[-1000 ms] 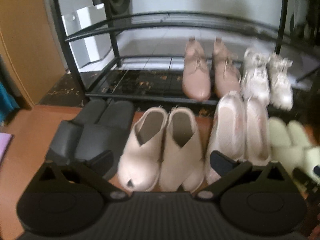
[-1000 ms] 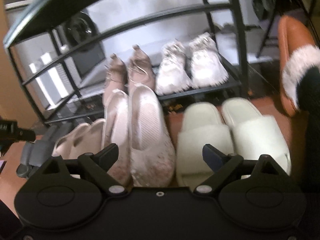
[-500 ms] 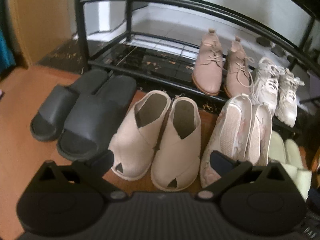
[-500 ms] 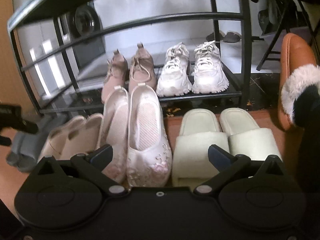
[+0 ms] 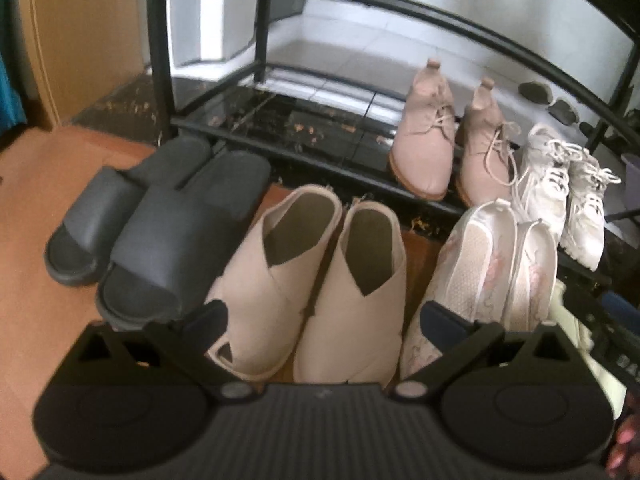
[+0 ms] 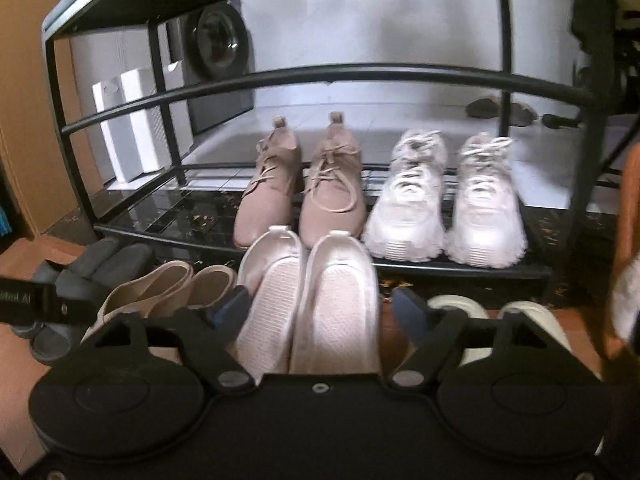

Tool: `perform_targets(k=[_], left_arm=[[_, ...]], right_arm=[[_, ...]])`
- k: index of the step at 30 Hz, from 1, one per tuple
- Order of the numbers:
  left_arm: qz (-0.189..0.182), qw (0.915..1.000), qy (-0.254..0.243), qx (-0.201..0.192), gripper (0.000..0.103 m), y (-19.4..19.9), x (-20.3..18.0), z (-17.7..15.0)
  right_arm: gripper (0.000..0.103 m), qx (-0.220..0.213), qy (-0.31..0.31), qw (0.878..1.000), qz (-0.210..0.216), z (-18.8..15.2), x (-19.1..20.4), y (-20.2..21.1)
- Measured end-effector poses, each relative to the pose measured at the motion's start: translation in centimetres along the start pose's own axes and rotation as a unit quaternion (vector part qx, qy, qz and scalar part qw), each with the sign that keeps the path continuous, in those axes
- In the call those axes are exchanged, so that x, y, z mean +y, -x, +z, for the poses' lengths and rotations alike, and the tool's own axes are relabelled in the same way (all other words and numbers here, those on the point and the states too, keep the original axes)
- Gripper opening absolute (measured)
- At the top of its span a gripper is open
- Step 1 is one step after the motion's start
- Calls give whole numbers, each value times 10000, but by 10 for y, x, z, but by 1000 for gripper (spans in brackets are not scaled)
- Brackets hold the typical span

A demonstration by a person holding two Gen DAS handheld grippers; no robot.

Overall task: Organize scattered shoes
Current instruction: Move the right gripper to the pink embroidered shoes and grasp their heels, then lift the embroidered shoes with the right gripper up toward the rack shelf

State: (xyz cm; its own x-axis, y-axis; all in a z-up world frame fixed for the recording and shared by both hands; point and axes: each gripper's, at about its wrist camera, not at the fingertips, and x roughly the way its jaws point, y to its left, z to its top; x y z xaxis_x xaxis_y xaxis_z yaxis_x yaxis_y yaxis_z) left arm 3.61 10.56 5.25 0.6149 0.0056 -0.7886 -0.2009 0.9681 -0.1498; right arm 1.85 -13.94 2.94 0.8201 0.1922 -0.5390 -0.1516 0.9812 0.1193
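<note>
Floor row, left to right: dark grey slides [image 5: 160, 224], beige cross-strap mules [image 5: 312, 280], white-pink slip-ons [image 6: 308, 300], cream slippers [image 6: 520, 320]. Rack bottom shelf [image 6: 180, 208]: tan lace-ups [image 6: 300, 192], white sneakers [image 6: 444, 204]. Left tongs [image 5: 324, 320] released, straddling mules. Right tongs [image 6: 320, 304] closing, slip-ons between, pads not touching.

- The rack [image 6: 340, 76] is showing black metal tubing with a dull sheen.
- The slides [image 5: 160, 232] are looking like matt grey rubber.
- The mules [image 5: 320, 280] are appearing as smooth beige leather.
- The slip-ons [image 6: 312, 304] are showing pale knitted mesh.
- The floor [image 5: 36, 184] is looking like smooth brown wood.
</note>
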Motion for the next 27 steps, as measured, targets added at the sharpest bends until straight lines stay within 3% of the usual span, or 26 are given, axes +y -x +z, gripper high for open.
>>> perform_targets(k=[2, 6, 8, 13, 22, 27], left_arm=[[38, 9999, 118, 58, 102, -6, 3, 2], [64, 9997, 211, 102, 102, -14, 2, 3], [75, 9997, 205, 101, 102, -19, 0, 3], [140, 9995, 229, 172, 102, -31, -2, 3], [70, 9995, 219, 206, 102, -44, -6, 2], [60, 9994, 264, 198, 102, -45, -6, 3]], right_arm=[[71, -8, 129, 9998, 123, 2, 7, -11], [60, -76, 179, 9995, 240, 7, 12, -36], [40, 4, 138, 9997, 184, 9, 10, -50], [19, 179, -278, 9994, 56, 12, -8, -94], [19, 275, -748, 9968, -80, 8, -13, -124], [9, 85, -843, 9958, -346, 6, -11, -123]])
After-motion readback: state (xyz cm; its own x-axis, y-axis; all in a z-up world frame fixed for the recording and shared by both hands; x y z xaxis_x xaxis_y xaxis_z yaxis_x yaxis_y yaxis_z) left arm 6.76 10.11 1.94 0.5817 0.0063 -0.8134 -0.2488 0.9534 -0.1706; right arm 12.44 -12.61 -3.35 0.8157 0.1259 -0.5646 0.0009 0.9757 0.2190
